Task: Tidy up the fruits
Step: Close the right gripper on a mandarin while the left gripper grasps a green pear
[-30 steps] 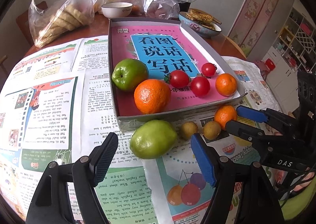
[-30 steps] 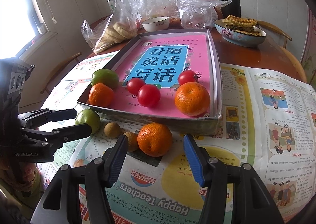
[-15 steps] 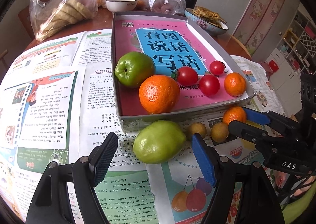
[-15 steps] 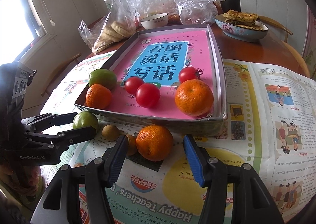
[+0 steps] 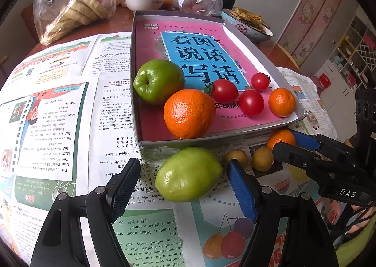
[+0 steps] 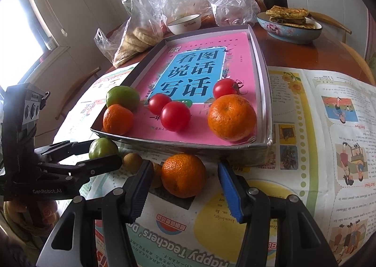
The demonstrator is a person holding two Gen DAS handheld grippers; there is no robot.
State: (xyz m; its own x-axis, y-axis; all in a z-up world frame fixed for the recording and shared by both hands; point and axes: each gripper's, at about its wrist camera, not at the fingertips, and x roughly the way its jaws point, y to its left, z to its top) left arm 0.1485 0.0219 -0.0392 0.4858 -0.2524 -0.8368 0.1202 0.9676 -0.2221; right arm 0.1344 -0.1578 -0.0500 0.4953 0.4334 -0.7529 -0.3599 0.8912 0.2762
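Both open grippers have closed in: left gripper now straddles the pale green guava-like fruit, right gripper the loose orange mandarin, beside the grey cardboard tray's near edge; grasping seems next.

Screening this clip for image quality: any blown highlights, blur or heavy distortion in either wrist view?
Right wrist view: the bright window at left is blown out white, and the edges bend strongly. Left wrist view: even light and sharp centre, with the pale green round fruit crisp between the open fingers of the left hand-held gripper; newspaper print smears toward the dark rim.
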